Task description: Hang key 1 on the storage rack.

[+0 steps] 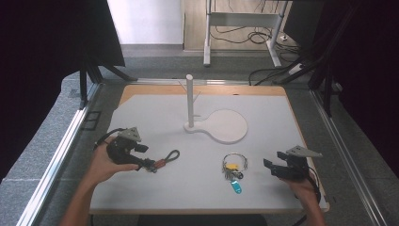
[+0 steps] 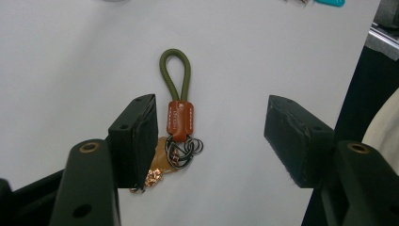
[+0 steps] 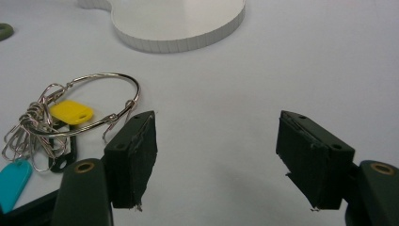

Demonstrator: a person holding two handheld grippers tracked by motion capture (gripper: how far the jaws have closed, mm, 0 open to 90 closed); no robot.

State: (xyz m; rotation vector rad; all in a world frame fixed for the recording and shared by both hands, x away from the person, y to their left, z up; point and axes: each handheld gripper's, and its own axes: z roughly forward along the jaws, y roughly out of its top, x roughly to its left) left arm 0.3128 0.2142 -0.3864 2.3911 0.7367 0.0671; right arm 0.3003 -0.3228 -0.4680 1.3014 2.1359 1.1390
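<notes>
1. Left gripper (image 1: 149, 165), held in the person's left hand (image 1: 101, 165) near the left edge of the white board (image 1: 263, 197): jaws apart, with a green cord keychain (image 2: 178, 117) lying on the board between them; the pads do not press on it.
2. Green cord keychain: cord loop at the far end, brown leather tab in the middle, dark split rings and a copper-coloured charm at the near end, the charm just beside the left-hand pad in the left gripper view; in the high view it lies slantwise on the board's left half, loop toward the centre.
3. Right gripper (image 1: 273, 167), near the board's right edge: jaws apart, nothing between them.
4. Wire key ring (image 3: 89, 101) with yellow and turquoise tags (image 1: 236, 188): flat on the board, just beside the right gripper, well apart from the keychain.
5. White peg stand (image 1: 189, 101): upright post on a round flat base (image 3: 188, 28), at the far centre of the board
</notes>
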